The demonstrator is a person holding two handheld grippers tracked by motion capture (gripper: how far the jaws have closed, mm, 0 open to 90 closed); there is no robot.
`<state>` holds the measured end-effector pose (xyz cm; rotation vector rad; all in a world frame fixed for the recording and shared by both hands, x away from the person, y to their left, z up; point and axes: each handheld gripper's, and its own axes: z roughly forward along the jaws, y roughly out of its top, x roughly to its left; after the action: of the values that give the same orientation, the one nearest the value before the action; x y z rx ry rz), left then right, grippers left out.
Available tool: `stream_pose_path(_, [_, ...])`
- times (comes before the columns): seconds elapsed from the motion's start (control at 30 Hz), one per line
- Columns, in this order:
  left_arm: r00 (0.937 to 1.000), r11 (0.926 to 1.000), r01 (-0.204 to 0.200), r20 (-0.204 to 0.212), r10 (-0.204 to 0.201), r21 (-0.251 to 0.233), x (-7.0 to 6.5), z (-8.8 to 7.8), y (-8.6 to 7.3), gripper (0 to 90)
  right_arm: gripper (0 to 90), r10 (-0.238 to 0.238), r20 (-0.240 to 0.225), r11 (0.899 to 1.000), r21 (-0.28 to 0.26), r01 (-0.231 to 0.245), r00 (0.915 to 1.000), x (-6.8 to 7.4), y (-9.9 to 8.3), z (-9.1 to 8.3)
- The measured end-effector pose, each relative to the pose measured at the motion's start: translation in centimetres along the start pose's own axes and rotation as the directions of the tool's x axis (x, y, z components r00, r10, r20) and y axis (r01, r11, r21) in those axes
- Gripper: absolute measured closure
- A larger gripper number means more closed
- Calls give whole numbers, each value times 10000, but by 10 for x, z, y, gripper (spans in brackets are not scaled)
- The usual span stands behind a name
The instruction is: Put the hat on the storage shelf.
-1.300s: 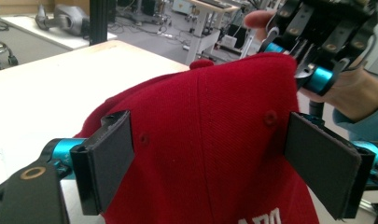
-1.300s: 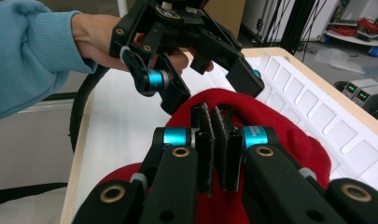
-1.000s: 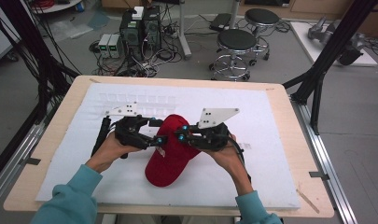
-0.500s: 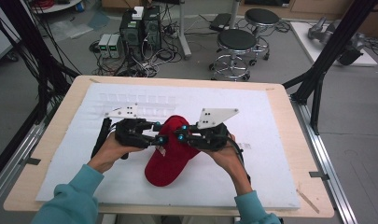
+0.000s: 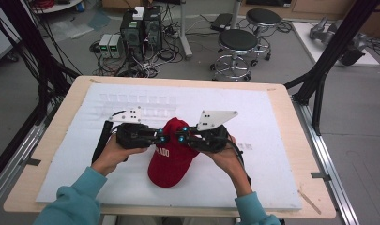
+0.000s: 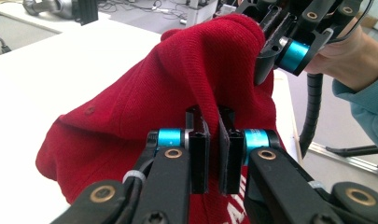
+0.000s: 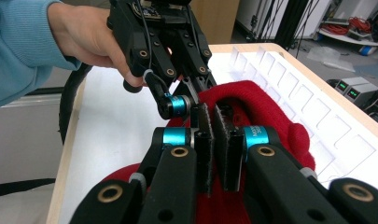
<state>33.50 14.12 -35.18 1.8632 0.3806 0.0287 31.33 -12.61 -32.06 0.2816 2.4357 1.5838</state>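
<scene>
**Red cap pinched from both sides**

Red knit baseball cap [image 5: 171, 154] lies mid-table on the white foam sheet [image 5: 272, 140], apparently gripped for lifting or reshaping. Left gripper [image 6: 213, 135] has just been closing; its jaws pinch a crown fold. Right gripper [image 7: 214, 135] is clamped on the opposite cloth.

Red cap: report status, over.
Left gripper just closed, pinching a fold of the red cap. Right gripper shut on its far side. Nothing in the way.

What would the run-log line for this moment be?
object: red cap on white mat | left tool: jaws just closed, pinching cap fabric | right tool: shut on cap fabric | stage: two-sided grip
</scene>
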Motion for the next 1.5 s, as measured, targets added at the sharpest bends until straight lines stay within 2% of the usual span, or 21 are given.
stream_pose_path(0.07, [9997, 10000, -34, -238, 33, -15, -3, -1, 2, 853, 866, 17, 28, 10000, -47, -17, 10000, 0, 0, 0])
stream_pose_path(0.2, [9995, 10000, -80, -290, 80, 9, -3, -3, 3, 853, 836, 72, 49, 9999, -145, -71, 10000, 0, 0, -1])
stream_pose_path(0.27, [9993, 9999, -87, -350, 89, 78, -4, -3, 3, 853, 774, 100, 63, 9994, -329, -98, 9999, 1, 1, -2])
stream_pose_path(0.3, [9992, 9999, -102, -385, 105, 85, -4, -4, 3, 853, 774, 100, 63, 9994, -329, -98, 9999, 1, 1, -2])
stream_pose_path(0.33, [9992, 9999, -93, -400, 97, 95, -4, -4, 3, 853, 727, 57, 100, 9993, -365, -53, 9999, 1, 1, -2])
stream_pose_path(0.37, [9990, 10000, -26, -436, 29, 72, -4, -5, 3, 852, 622, 110, 103, 9991, -415, -106, 9999, 2, 0, -2])
stream_pose_path(0.4, [9989, 10000, 11, -468, -7, 75, -4, -6, 3, 852, 622, 110, 103, 9991, -415, -106, 9999, 2, 0, -2])
stream_pose_path(0.43, [9987, 10000, 64, -506, -61, 74, -4, -7, 4, 852, 551, 123, 99, 9990, -420, -118, 9999, 2, 0, -2])
stream_pose_path(0.47, [9986, 9999, 71, -519, -67, 76, -3, -8, 4, 853, 419, 116, 105, 9988, -477, -111, 9999, 4, 0, -2])
stream_pose_path(0.5, [9984, 10000, 72, -569, -69, 53, -4, -9, 4, 853, 419, 116, 105, 9988, -477, -111, 9999, 4, 0, -2])
stream_pose_path(0.53, [9981, 9999, 18, -613, -11, 101, -4, -11, 4, 852, 295, 248, 252, 9985, -491, -236, 9994, 5, 0, -3])
stream_pose_path(0.57, [9981, 9999, 18, -613, -11, 101, -4, -11, 4, 852, 295, 248, 252, 9985, -491, -236, 9994, 5, 0, -3])
stream_pose_path(0.63, [9982, 9999, -32, -598, 41, 158, -5, -12, 4, 852, 210, 242, 606, 9985, -511, -211, 9979, 5, -1, -4])
stream_pose_path(0.7, [9982, 9998, -88, -598, 98, 171, -6, -13, 4, 852, 154, 414, 708, 9980, -498, -379, 9966, 3, -2, -6])
stream_pose_path(0.97, [9963, 9997, 95, -847, -115, -238, -2, -18, 6, 852, 161, 430, 924, 9986, -361, -399, 9948, 8, -1, -11])
stream_pose_path(1.0, [9958, 9994, 102, -901, -131, -327, -1, -21, 7, 852, 168, 509, 1005, 9981, -395, -472, 9936, 8, -2, -13])
stream_pose_path(1.03, [9950, 9992, 135, -985, -173, -385, 0, -23, 8, 853, 171, 803, 1020, 9958, -521, -753, 9915, 9, -4, -17])
stream_pose_path(1.13, [9923, 9987, 110, -1227, -172, -504, 2, -28, 15, 852, 173, 1025, 979, 9932, -661, -963, 9899, 11, -7, -23])
stream_pose_path(1.23, [9905, 9977, 4, -1372, -96, -676, 1, -33, 24, 852, 174, 1378, 1142, 9881, -848, -1285, 9839, 13, -14, -34])
stream_pose_path(1.37, [9879, 9970, -153, -1553, 34, -758, 1, -37, 34, 852, 191, 1581, 1100, 9843, -968, -1478, 9813, 14, -18, -39])
stream_pose_path(1.5, [9860, 9951, -194, -1669, 30, -965, 2, -40, 42, 852, 191, 1616, 1018, 9852, -750, -1545, 9816, 18, -22, -37])
